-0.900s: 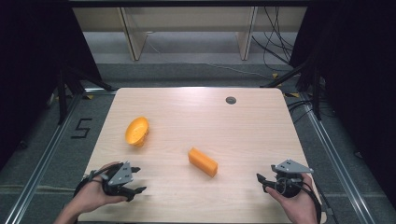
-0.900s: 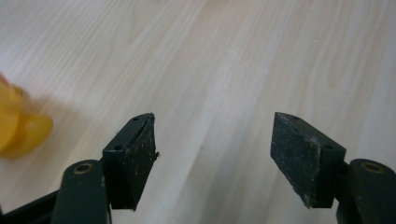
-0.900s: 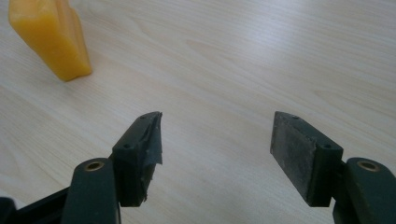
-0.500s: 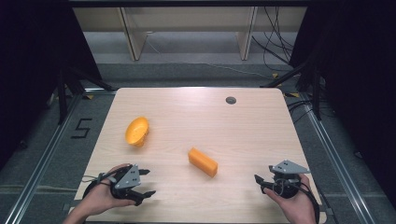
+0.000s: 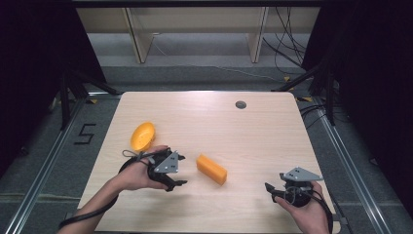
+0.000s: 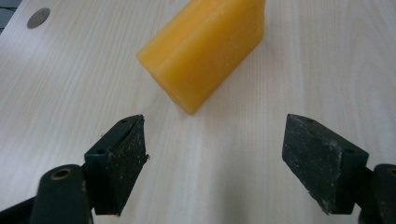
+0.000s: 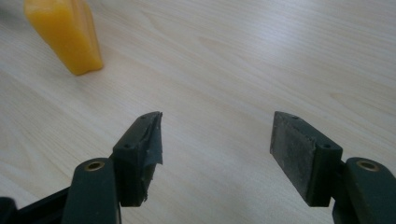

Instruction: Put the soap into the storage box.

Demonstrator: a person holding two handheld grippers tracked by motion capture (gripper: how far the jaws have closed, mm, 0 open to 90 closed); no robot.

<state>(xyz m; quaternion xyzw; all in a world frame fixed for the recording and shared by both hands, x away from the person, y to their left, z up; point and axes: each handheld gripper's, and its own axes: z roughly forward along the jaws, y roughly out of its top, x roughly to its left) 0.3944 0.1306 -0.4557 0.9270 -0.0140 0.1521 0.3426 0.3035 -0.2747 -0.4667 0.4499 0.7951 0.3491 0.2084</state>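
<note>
The pale wood table is bearing an orange block at my left claw's twelve o'clock; I'm holding both claws spread, my right claw idling.

Block mid-table, bowl to its left, left tongs between them
</note>
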